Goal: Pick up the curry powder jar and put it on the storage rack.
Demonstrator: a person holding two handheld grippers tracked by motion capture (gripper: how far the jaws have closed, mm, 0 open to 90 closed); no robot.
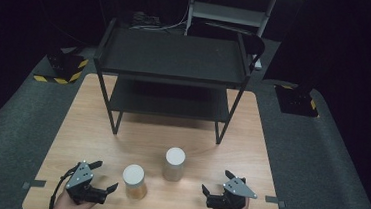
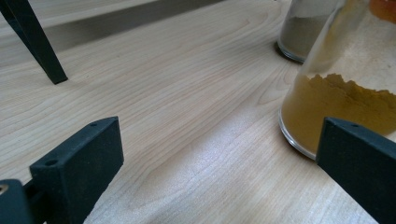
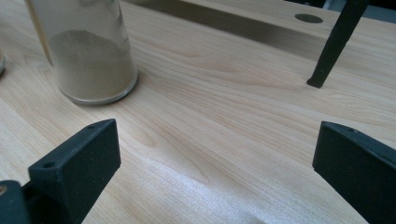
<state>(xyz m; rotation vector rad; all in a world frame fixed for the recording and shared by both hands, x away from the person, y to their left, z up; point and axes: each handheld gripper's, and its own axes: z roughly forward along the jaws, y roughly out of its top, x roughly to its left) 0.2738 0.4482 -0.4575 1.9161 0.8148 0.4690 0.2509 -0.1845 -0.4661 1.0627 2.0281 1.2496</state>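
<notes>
Two white-lidded glass jars stand on the wooden table (image 1: 96, 127). The jar of orange powder (image 1: 134, 181) (image 2: 341, 107) sits at front centre-left. The jar of beige powder (image 1: 174, 164) (image 3: 88, 56) (image 2: 306, 28) stands just behind and right of it. My left gripper (image 1: 103, 176) (image 2: 219, 168) rests open near the front edge, left of the orange jar, nothing between its jaws. My right gripper (image 1: 216, 183) (image 3: 215, 163) rests open at the front right, the beige jar off to its left.
A black two-tier metal shelf (image 1: 172, 58) stands on the back half of the table, its front legs (image 1: 115, 124) (image 2: 39, 44) (image 3: 334, 44) behind the jars. Grey carpet (image 1: 319, 160) surrounds the table. Bare wood lies between the jars and the shelf.
</notes>
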